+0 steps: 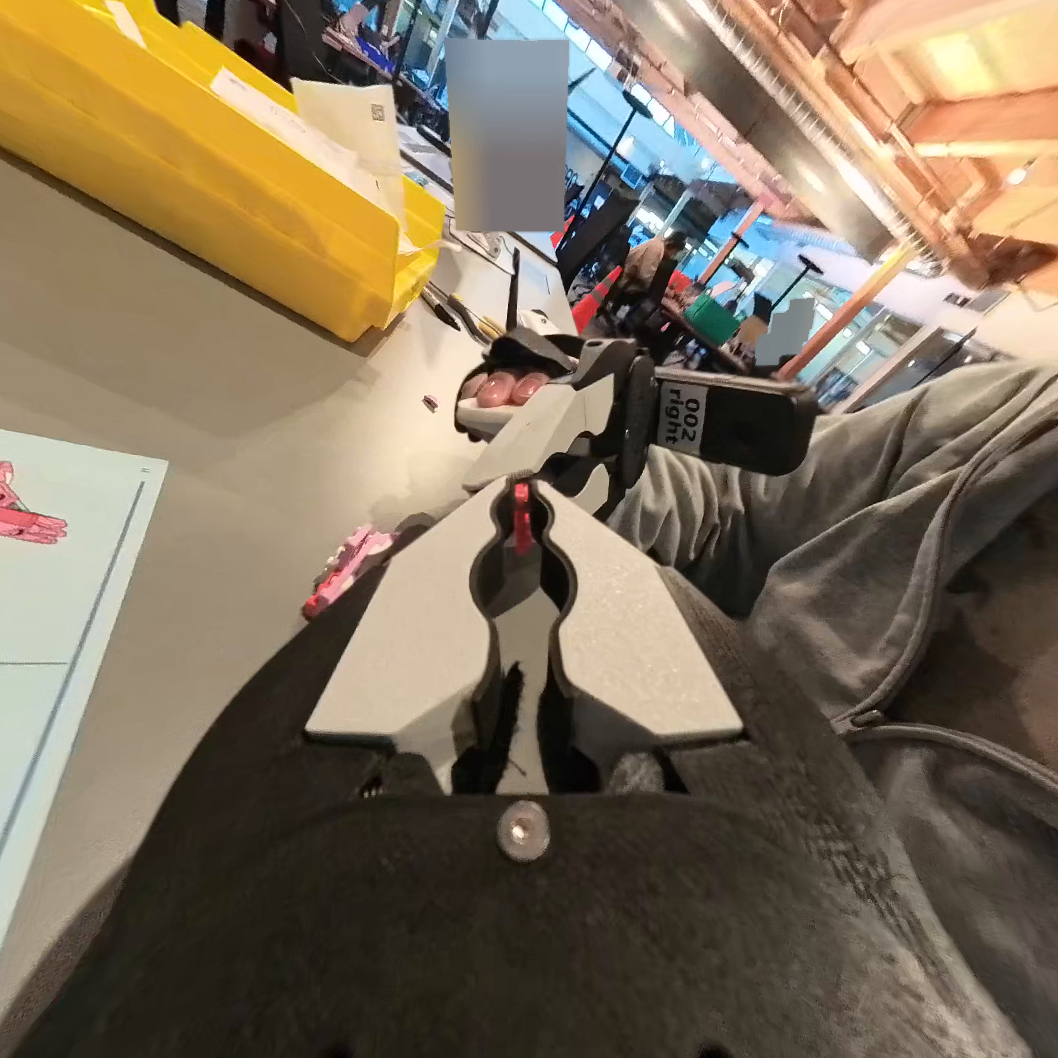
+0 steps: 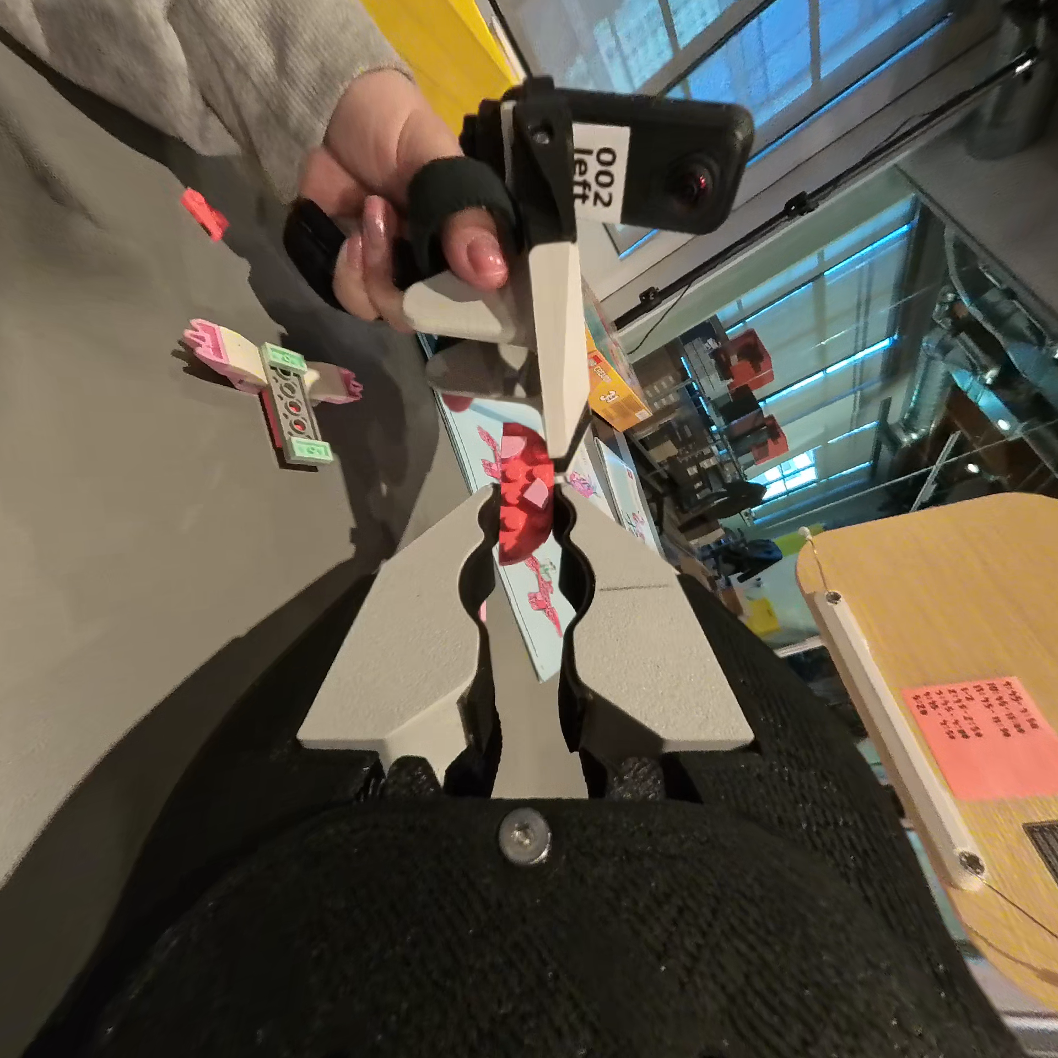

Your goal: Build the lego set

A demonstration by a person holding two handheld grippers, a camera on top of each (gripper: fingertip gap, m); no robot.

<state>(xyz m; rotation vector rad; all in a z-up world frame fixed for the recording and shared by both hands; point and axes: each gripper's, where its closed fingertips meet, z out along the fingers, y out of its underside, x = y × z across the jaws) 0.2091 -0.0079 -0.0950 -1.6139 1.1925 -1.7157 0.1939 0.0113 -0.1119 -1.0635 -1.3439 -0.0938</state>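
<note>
A red round lego piece (image 2: 524, 506) with a pink tile on it is held in the air between both grippers. In the right wrist view my right gripper (image 2: 524, 495) is shut on its sides. My left gripper (image 2: 558, 458) comes down from above and pinches its upper edge. In the left wrist view the red piece (image 1: 521, 515) shows edge-on between the shut fingers of my left gripper (image 1: 520, 498), and my right gripper (image 1: 518, 474) meets it tip to tip. A pink, white and grey lego assembly (image 2: 275, 383) with green ends lies on the grey table (image 2: 114, 515); it also shows in the left wrist view (image 1: 349, 564).
An instruction sheet (image 1: 57, 572) lies on the table at the left. Yellow bins (image 1: 200, 172) and pens (image 1: 441, 309) stand behind. A small red brick (image 2: 203, 213) and a small pink piece (image 1: 429, 401) lie loose. A lego box (image 2: 615, 389) and a wooden panel (image 2: 944, 630) are at the right. My two grippers' fingertips are within a few centimetres of each other. From the right gripper's tips to the small red brick (image 2: 203, 213) is close to 15 centimetres.
</note>
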